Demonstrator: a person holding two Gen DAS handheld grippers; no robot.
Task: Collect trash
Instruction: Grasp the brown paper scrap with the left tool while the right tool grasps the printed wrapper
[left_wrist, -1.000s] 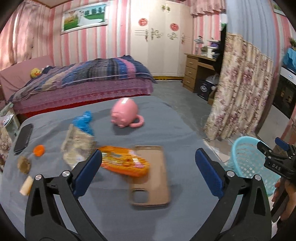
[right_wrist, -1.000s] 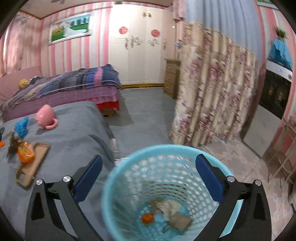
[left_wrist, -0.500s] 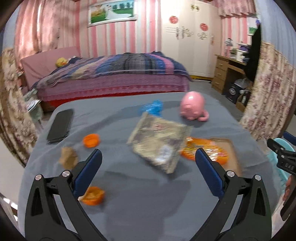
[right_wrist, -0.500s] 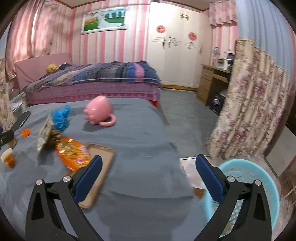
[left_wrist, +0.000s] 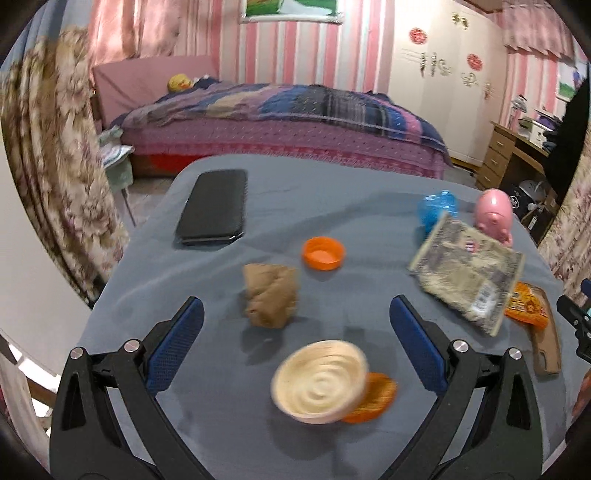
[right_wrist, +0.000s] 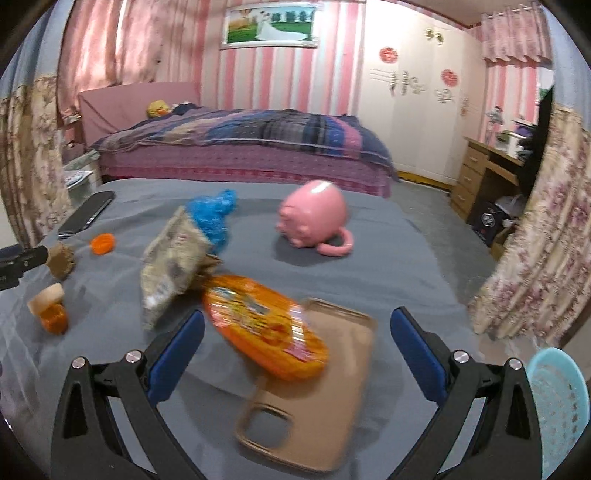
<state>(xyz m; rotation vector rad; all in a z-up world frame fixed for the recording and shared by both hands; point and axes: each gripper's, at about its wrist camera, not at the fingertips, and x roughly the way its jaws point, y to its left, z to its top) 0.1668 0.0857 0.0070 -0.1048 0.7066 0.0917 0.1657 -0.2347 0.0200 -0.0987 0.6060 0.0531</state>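
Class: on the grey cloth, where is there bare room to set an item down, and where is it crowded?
Bare: the cloth right of the pink mug, and between the black phone and blue bag. Crowded: around the grey packet, orange wrapper and phone case.

phone (left_wrist: 212, 206) behind paper wad (left_wrist: 271, 300), cap (left_wrist: 323, 253) right, snack bag (right_wrist: 264, 326) on case (right_wrist: 314, 398)

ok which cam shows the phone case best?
Right wrist: the phone case lies whole and near between the open right claw, a snack bag overlapping its top. Left wrist catches only a foreshortened strip at the right edge.
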